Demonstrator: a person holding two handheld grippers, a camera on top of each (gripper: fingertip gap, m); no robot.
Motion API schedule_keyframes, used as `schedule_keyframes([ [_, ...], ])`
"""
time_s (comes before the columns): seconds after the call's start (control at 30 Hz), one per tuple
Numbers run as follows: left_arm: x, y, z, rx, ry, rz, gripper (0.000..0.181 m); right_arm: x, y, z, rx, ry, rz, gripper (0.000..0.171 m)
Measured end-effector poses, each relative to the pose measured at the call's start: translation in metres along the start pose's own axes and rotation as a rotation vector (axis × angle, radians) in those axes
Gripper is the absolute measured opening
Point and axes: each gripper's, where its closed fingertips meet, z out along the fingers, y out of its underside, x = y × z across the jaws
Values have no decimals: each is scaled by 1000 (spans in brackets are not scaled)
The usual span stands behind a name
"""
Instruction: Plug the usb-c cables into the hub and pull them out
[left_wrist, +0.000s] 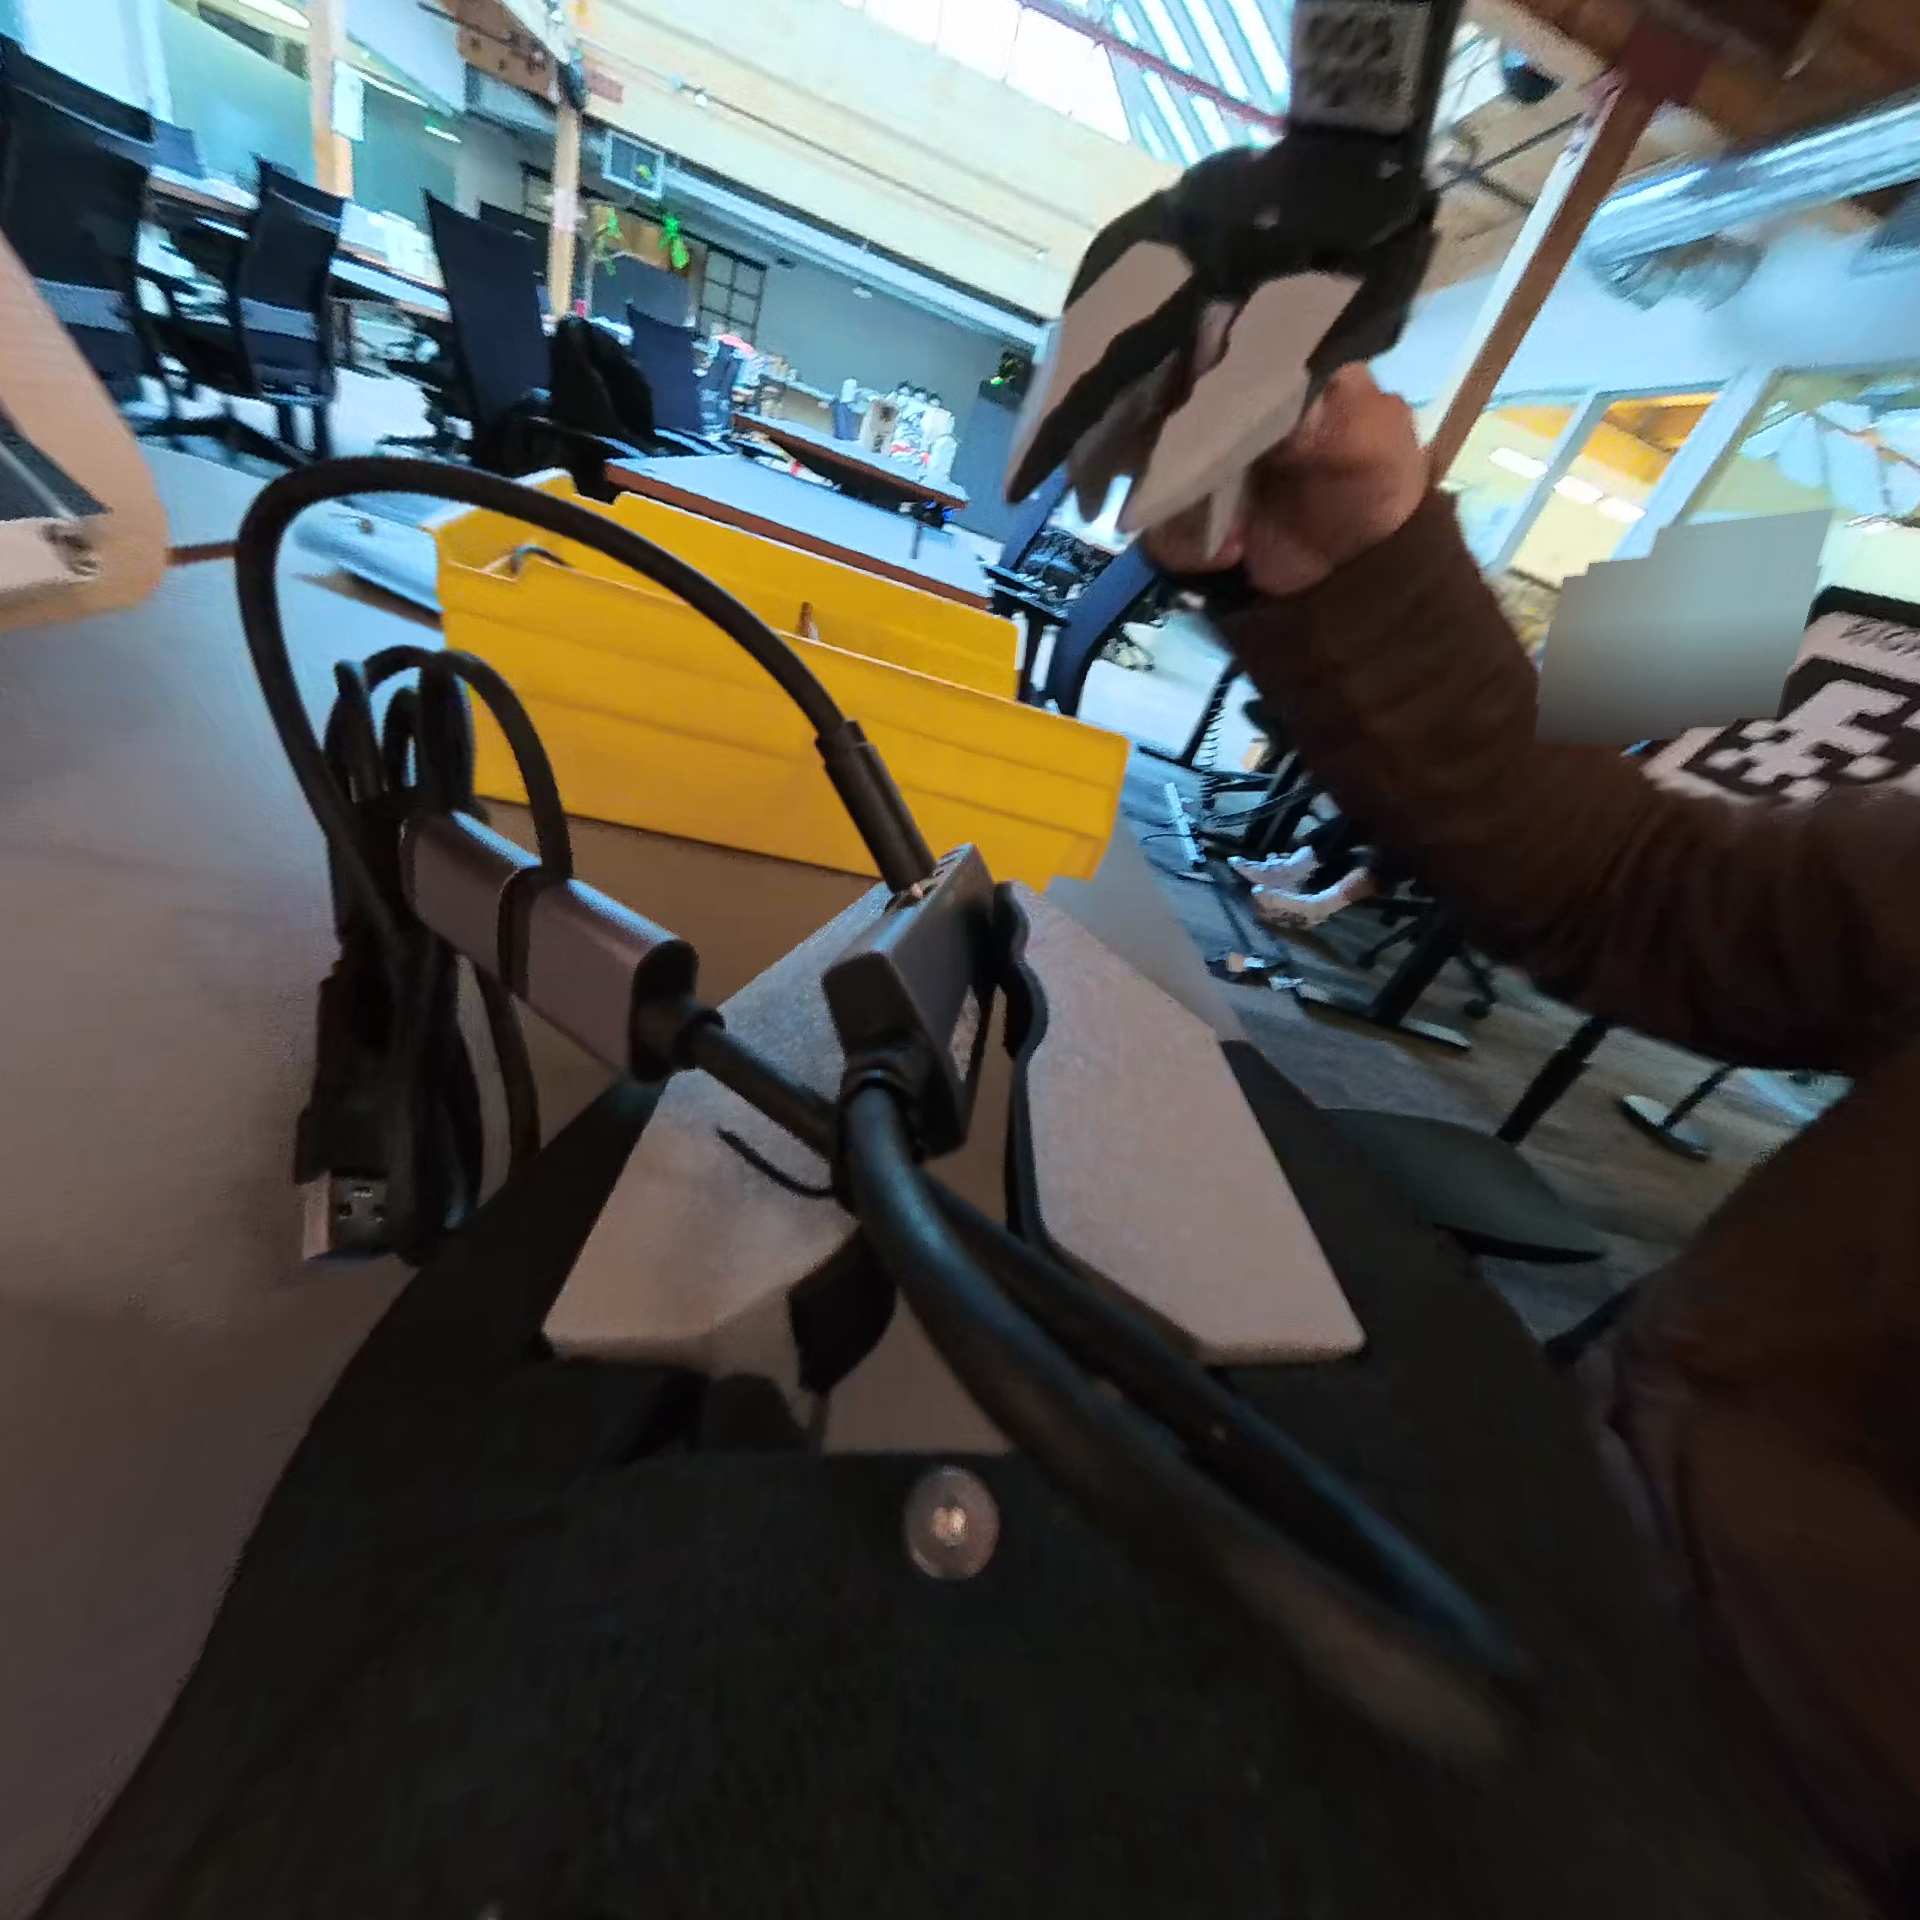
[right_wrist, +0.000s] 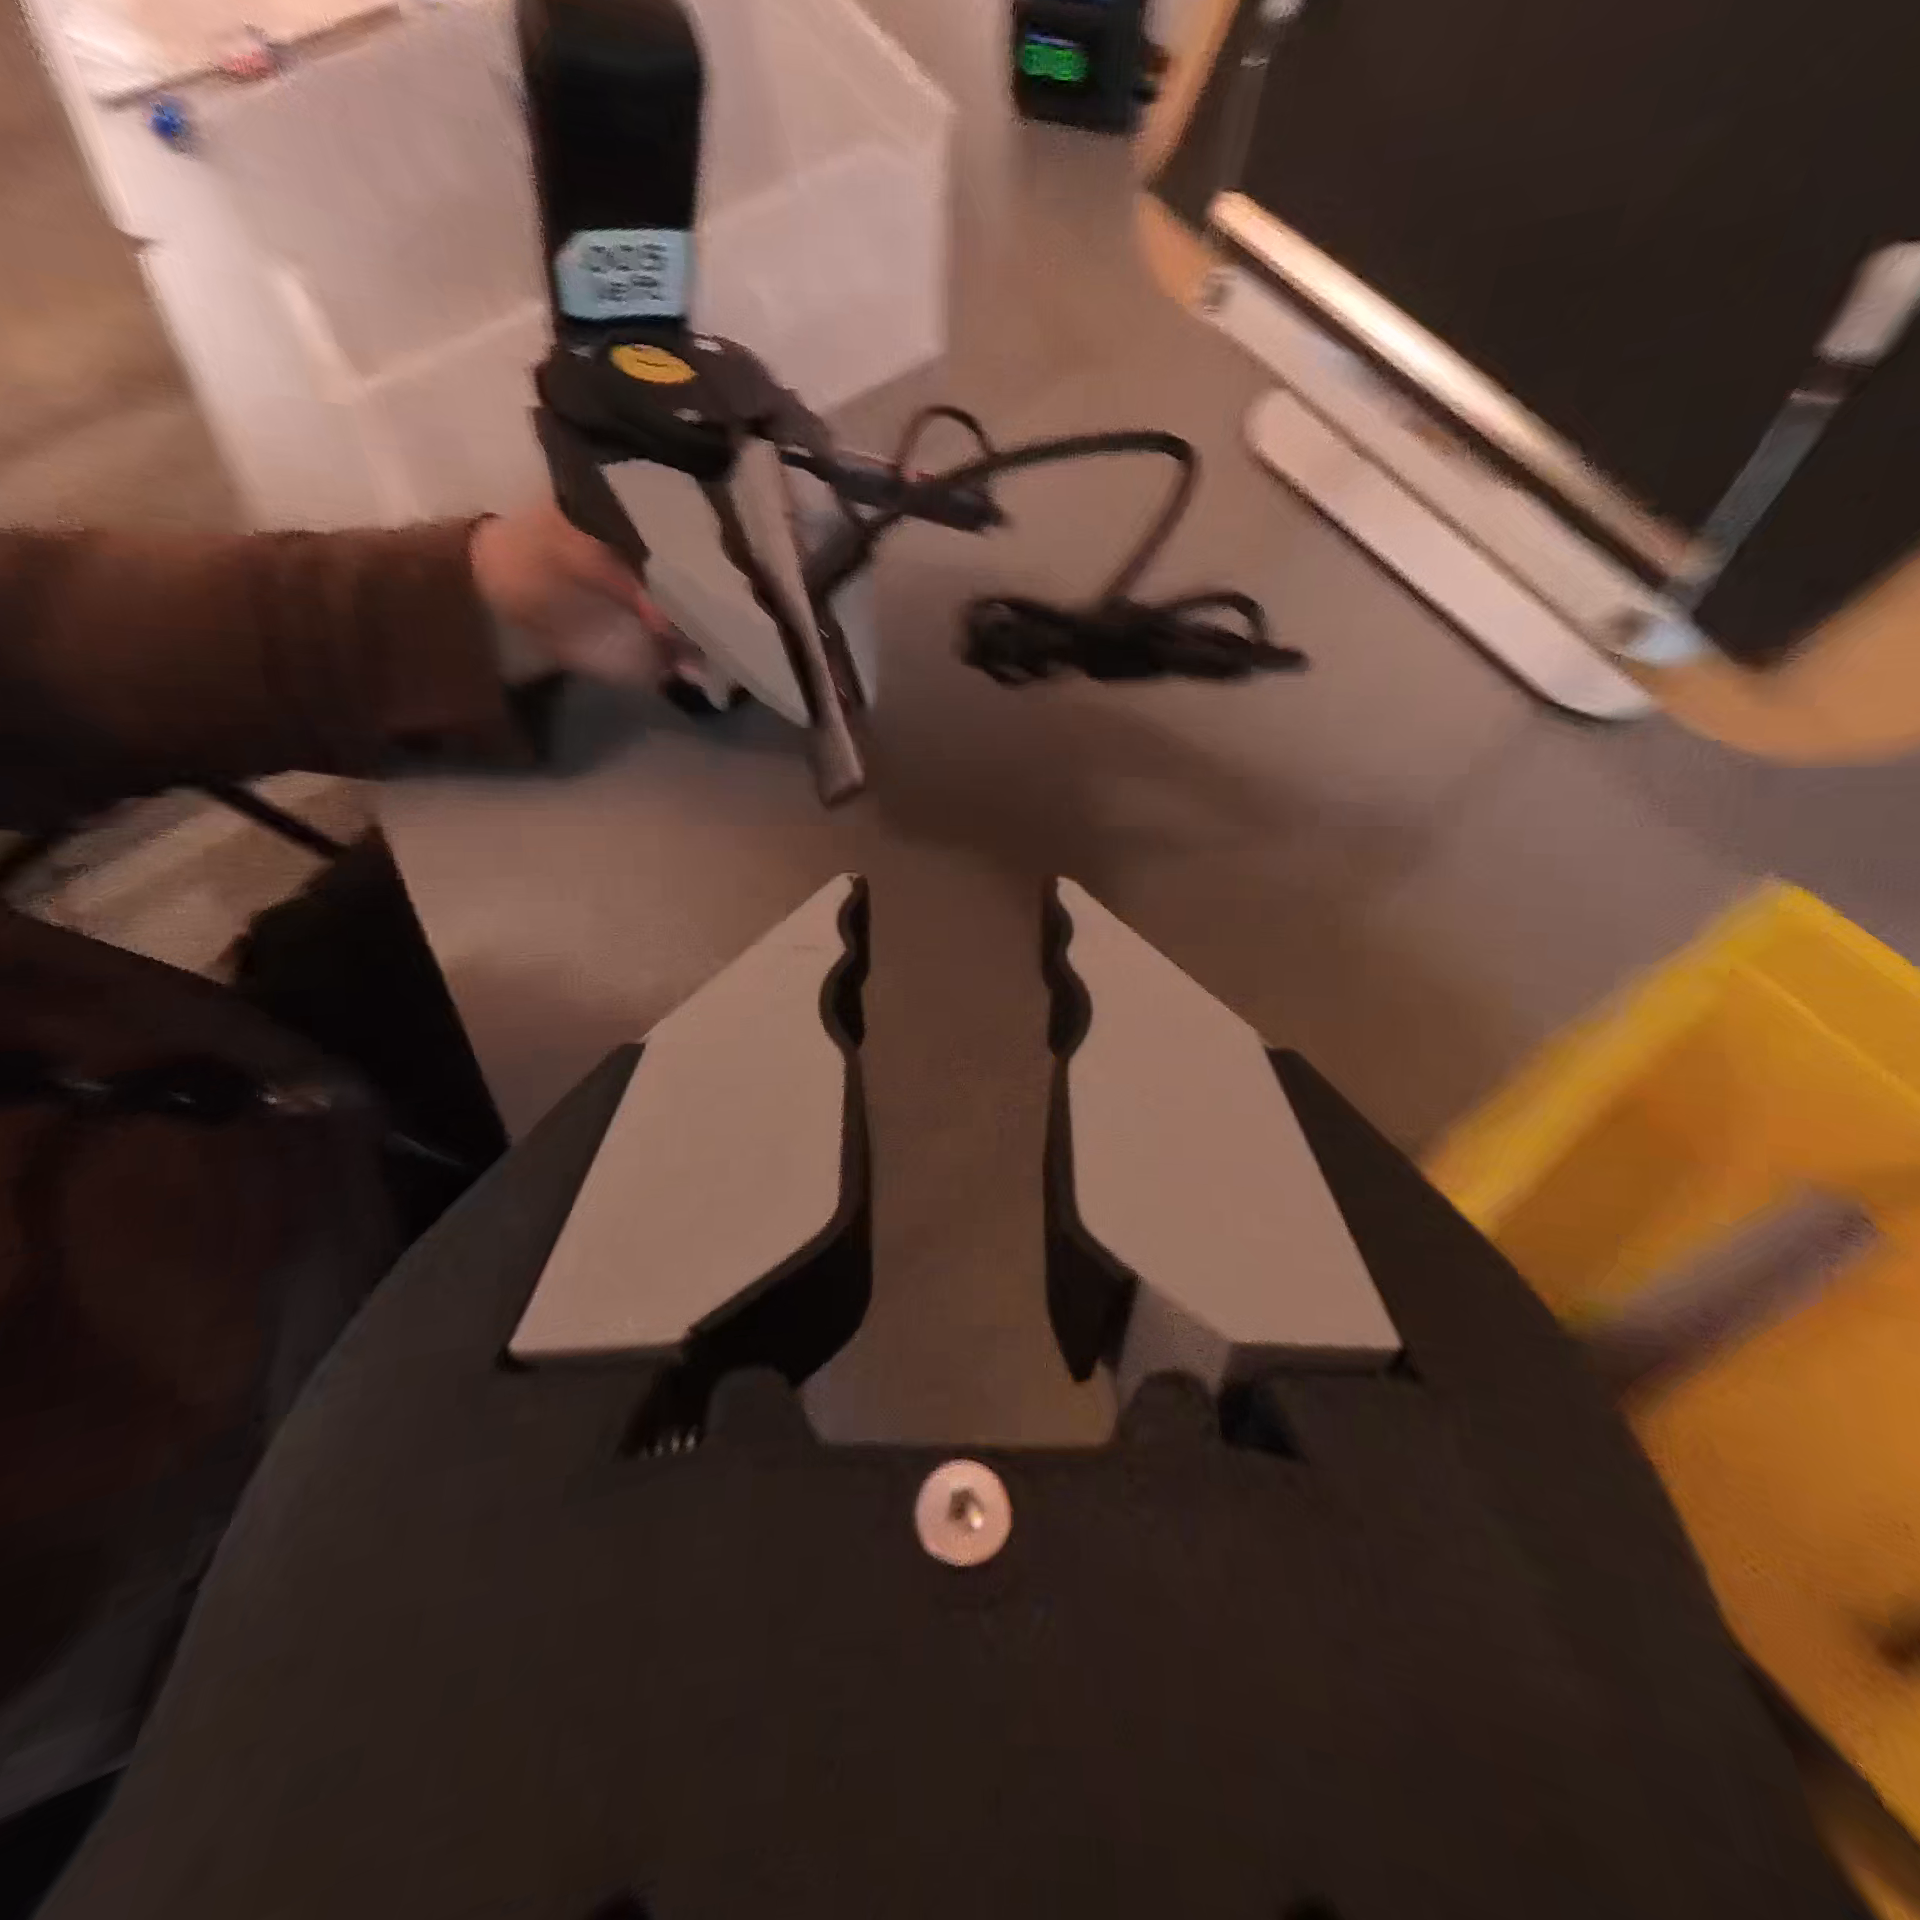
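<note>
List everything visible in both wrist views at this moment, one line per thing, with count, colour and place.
Dark rectangular hub: one, dark grey, clamped in the left gripper.
Black cable with plug: one, arching from the table into the hub's far end.
Silver-grey slim adapter: one, beside the hub, cable attached.
Bundled black cable: one, on the grey table.
Yellow plastic bin: one, behind the hub.
Black office chairs: several, background.
Left gripper: one, black and grey, shut on the hub.
Right gripper: one, raised, open, empty.
</note>
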Motion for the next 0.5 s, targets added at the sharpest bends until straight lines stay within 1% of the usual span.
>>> schedule_keyframes([
  [0.03, 4, -1, -1, 4, 31, -19, 12, -9, -4, 22, 5, -59, -2, 35],
  [0.1, 7, -3, -4, 9, 57, -18, 13, -17, -13, 63, 35, -150, -3, 37],
  [0.17, 4, -1, -6, -2, 33, 0, 13, -25, -26, 95, 101, -258, 20, 36],
  [0.2, 1, 1, -7, -11, 20, 1, 13, -30, -34, 106, 143, -328, 38, 36],
  [0.23, 0, 3, -7, -17, 12, 1, 13, -37, -41, 112, 184, -406, 49, 33],
  [0.27, -2, 5, -7, -24, 7, -1, 13, -42, -45, 117, 213, -475, 52, 27],
  [0.3, -5, 7, -7, -34, 0, -3, 13, -41, -46, 123, 221, -505, 56, 24],
  [0.37, -12, 10, -6, -50, -16, -8, 13, -33, -41, 136, 207, -503, 59, 20],
  [0.43, -16, 12, -5, -63, -16, -31, 14, -34, -38, 139, 231, -565, 71, 14],
  [0.5, -18, 13, -3, -75, -18, -39, 13, -33, -37, 138, 275, -602, 84, 12],
])
